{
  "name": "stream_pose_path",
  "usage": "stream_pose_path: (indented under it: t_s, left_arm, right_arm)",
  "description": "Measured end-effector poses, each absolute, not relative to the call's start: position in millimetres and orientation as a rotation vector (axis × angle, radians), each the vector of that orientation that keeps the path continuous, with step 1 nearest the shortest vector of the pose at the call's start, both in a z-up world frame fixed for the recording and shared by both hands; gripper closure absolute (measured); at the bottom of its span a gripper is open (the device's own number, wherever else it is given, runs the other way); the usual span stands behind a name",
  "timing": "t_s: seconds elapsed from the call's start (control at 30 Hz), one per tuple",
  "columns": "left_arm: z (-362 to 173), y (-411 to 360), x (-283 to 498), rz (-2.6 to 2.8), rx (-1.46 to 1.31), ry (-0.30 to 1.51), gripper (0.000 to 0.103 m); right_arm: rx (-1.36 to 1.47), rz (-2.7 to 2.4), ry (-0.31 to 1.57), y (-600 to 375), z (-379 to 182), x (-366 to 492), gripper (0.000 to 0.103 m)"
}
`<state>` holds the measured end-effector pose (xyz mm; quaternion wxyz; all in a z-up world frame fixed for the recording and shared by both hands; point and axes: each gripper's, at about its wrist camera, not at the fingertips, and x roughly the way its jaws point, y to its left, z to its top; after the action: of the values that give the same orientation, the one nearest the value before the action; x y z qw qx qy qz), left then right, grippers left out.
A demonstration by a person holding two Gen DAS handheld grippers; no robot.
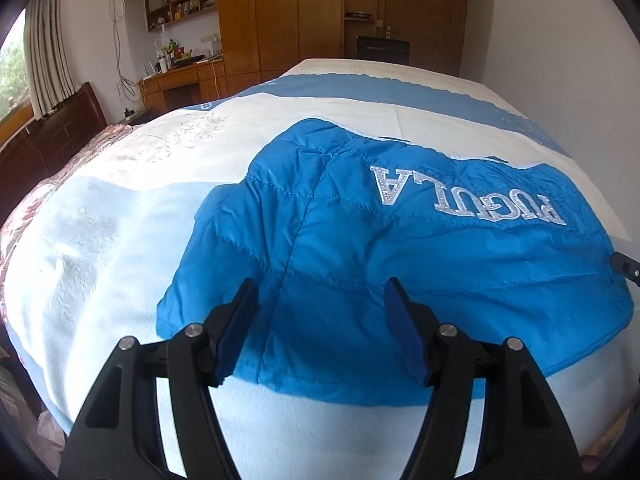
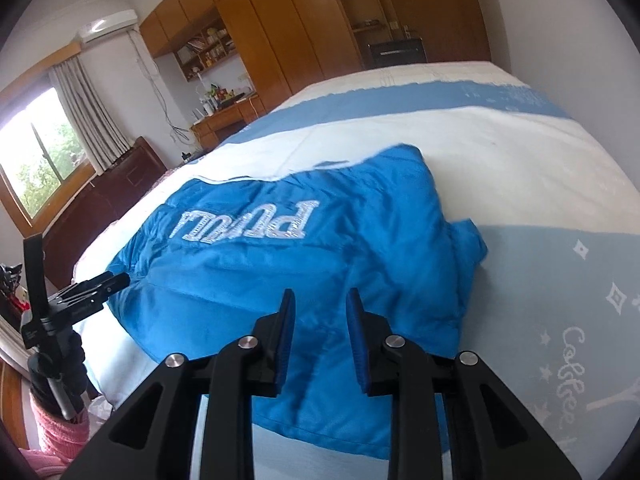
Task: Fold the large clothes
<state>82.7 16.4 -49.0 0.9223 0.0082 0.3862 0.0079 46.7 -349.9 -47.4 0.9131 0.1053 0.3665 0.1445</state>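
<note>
Your left hand-held gripper point(image 1: 320, 332) sits at lower centre of its view, jaws wide apart and empty over the near hem of the blue jacket point(image 1: 400, 264), which lies partly folded, lettering up, on the bed point(image 1: 100, 240). Your right hand-held gripper point(image 2: 320, 340) hovers narrowly parted, gripping nothing, so I judge further folds remain
</note>
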Motion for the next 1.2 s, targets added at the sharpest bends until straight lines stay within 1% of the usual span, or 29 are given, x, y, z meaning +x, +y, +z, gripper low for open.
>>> stream_pose_path:
  t_s: [0.23,0.47,0.7,0.77,0.87,1.1,1.2]
  left_arm:
    - [-41.1,17.9,71.9,0.019,0.028,0.783,0.035]
    - [-40.7,25.3,68.4,0.034,0.025,0.788,0.033]
    - [-42.5,41.8,63.6,0.067,-0.006,0.798,0.022]
    - [-46.1,49.4,62.7,0.098,-0.026,0.817,0.021]
    - [-54.3,68.2,59.2,0.117,-0.127,0.855,0.016]
    - [-73.9,100.1,55.5,0.006,-0.44,0.857,0.016]
    - [-84.7,105.3,62.5,-0.01,-0.514,0.863,0.016]
  right_arm:
    - [0.17,0.292,0.73,-329.4,-40.6,46.2,0.077]
    - [0.133,0.254,0.778,-316.6,-62.2,57.2,0.077]
    - [0.11,0.229,0.797,-311.5,-82.5,62.4,0.078]
    - [0.102,0.221,0.795,-309.6,-85.2,62.8,0.078]
    - [0.09,0.216,0.789,-308.0,-87.0,62.7,0.078]
    - [0.096,0.226,0.79,-310.0,-86.9,63.5,0.078]
    - [0.104,0.233,0.791,-311.7,-86.3,64.0,0.078]
